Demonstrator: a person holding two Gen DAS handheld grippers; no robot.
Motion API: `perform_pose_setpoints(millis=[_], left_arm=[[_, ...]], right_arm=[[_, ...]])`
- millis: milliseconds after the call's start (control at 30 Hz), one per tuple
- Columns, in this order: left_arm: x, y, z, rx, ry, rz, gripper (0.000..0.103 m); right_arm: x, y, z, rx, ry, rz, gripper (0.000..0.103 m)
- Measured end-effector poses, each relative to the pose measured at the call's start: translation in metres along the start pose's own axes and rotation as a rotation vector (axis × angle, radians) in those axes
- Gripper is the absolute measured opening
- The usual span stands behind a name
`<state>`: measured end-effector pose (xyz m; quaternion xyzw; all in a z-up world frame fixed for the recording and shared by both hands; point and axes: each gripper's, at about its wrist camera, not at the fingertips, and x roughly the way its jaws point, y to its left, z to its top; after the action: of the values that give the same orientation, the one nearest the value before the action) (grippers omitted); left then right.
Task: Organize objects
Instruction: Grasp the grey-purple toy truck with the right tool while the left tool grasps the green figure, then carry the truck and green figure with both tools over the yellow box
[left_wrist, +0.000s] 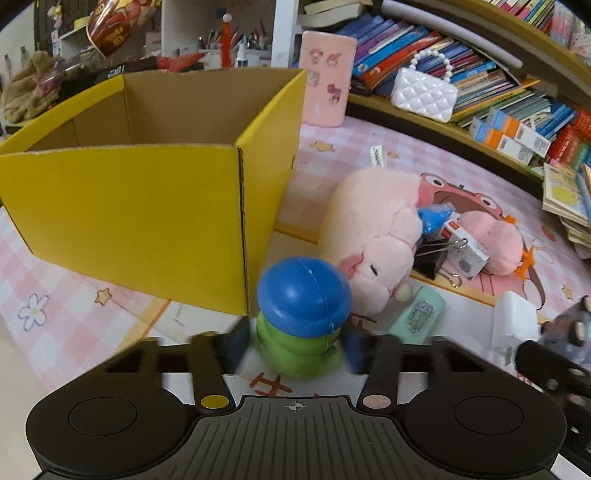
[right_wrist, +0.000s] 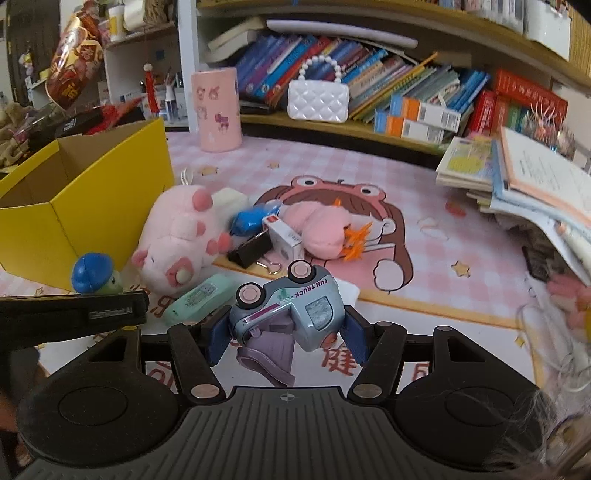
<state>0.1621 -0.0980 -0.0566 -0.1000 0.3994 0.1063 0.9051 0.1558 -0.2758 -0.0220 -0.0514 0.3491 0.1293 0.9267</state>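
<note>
Toy truck (right_wrist: 291, 306) gripped by right fingers (right_wrist: 218, 338) — left fingers (left_wrist: 236, 343) flank blue-capped toy (left_wrist: 303, 314), grip unclear, beside yellow box (left_wrist: 147, 221) corner.

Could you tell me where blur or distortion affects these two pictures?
Left wrist view: the green toy with a blue cap and the finger pads beside it are motion-smeared, while the yellow cardboard box stays sharp. Right wrist view: the grey-blue toy truck is crisp; fisheye bends the wooden bookshelf.
</note>
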Motion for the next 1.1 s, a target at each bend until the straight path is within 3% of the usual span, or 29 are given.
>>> perform_pose_setpoints(millis=[267, 467, 867, 1100], left_arm=[[-0.030, 0.012, -0.011, 0.018, -0.021, -0.057, 0.039], [-0.058, 0.045, -0.015, -0.044, -0.049, -0.080, 0.039], [-0.086, 0.117, -0.019, -0.003, -0.099, -0.117, 0.039], [-0.102, 0.166, -0.029, 0.010, -0.085, -0.139, 0.039]], right_arm=[[0.001, 0.010, -0.008, 0.000, 0.044, 0.055, 0.059], [-0.004, 0.036, -0.009, -0.021, 0.046, 0.086, 0.059], [-0.021, 0.115, -0.012, -0.006, 0.040, 0.089, 0.059], [-0.037, 0.170, -0.027, -0.019, 0.046, 0.085, 0.059]])
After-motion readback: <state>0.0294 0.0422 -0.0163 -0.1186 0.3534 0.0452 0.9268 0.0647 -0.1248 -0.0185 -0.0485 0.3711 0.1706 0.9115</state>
